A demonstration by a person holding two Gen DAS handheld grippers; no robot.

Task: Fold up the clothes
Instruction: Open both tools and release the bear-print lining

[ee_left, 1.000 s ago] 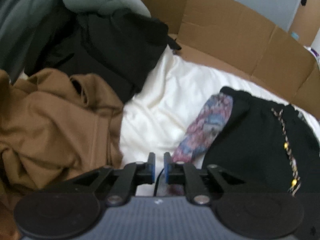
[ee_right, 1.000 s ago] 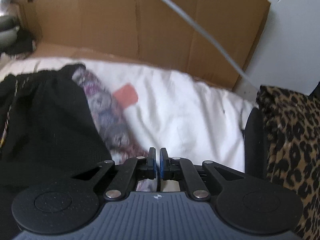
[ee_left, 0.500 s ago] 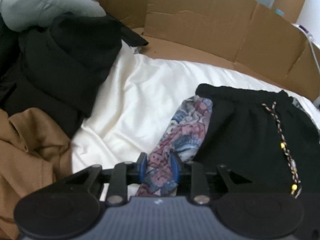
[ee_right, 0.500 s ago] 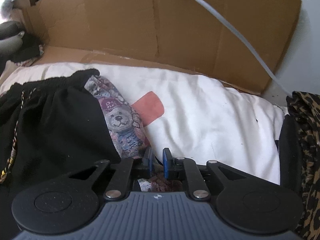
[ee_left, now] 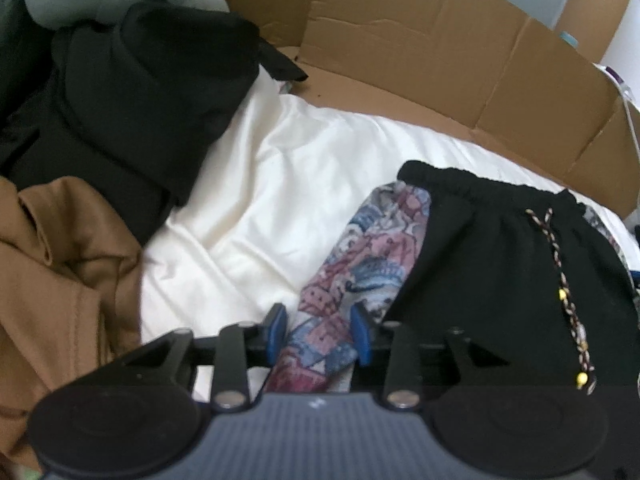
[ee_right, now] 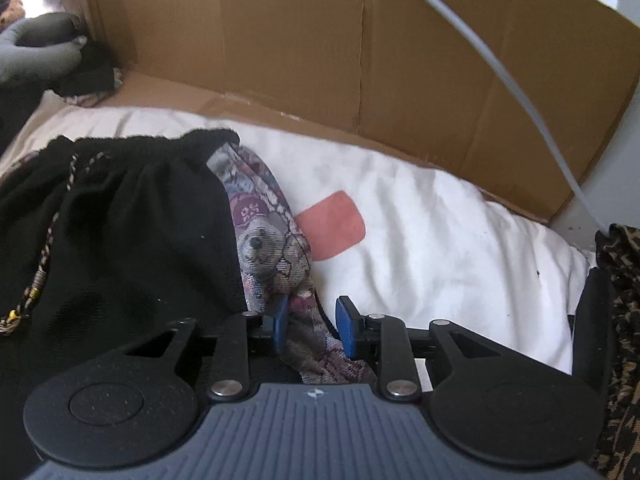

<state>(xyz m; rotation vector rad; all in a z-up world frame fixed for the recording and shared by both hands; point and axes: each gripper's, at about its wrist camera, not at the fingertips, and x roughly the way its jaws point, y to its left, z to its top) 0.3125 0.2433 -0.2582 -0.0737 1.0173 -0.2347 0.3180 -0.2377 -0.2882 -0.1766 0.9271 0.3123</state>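
- Shorts [ee_left: 500,264] are spread flat on the bed [ee_left: 280,200], patterned side panels showing.
- Left gripper [ee_left: 319,334] and right gripper [ee_right: 310,326] fingers are held apart astride those panels, probably for gripping both edges.

Lying on white bedding [ee_left: 280,208]: black shorts [ee_left: 500,264], patterned garment [ee_left: 360,264], brown garment [ee_left: 52,280], black clothes pile [ee_left: 132,100].

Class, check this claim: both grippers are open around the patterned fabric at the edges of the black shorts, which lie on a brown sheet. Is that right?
Not quite. The sheet is white, as both wrist views show. The rest holds: left gripper and right gripper stand open around the patterned fabric beside the black shorts.
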